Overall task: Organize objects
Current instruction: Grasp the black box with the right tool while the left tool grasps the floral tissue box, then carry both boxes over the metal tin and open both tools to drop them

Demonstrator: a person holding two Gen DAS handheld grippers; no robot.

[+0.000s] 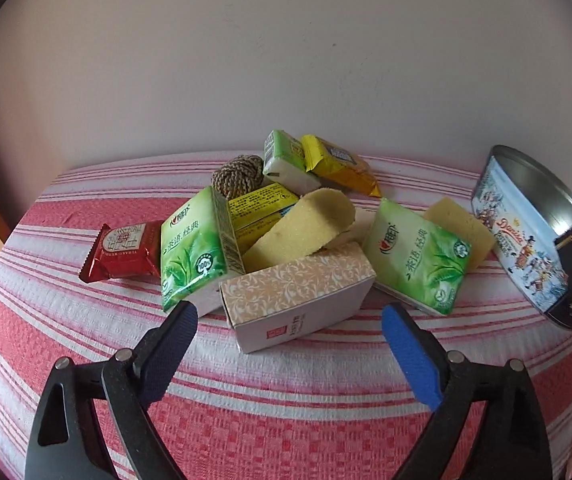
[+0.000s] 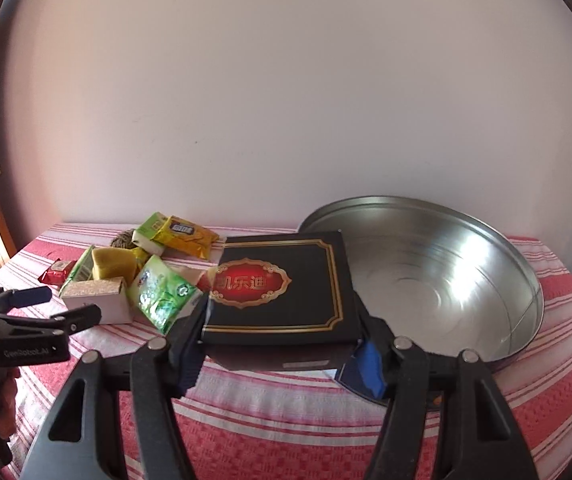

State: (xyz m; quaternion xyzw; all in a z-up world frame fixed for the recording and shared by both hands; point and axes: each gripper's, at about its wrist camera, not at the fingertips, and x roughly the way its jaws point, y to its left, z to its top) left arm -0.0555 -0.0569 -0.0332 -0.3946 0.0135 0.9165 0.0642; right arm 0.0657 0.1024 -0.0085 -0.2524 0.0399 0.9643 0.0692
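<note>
A black box [image 2: 281,284] with gold border and red emblem is hanging tilted above the striped worktop [image 2: 286,432], beside an open round tin [image 2: 446,280]. Left of it, green tissue packs [image 1: 195,244], yellow sponges [image 1: 302,228] and a beige patterned carton [image 1: 298,292] are lying piled together.

On the red-and-white striped tablecloth [image 1: 286,400] lie three green tissue packs: one [image 1: 193,248] near the left edge, one [image 1: 422,256] toward the right, one [image 1: 286,160] at the back. There are two yellow sponges [image 1: 302,228] [image 1: 458,228], two yellow snack packets [image 1: 342,164] [image 1: 261,204], one red snack packet [image 1: 125,252], one beige patterned box [image 1: 298,292], one woven rope ball [image 1: 237,176], one black box [image 2: 281,284] and one round cookie tin [image 2: 446,280].
</note>
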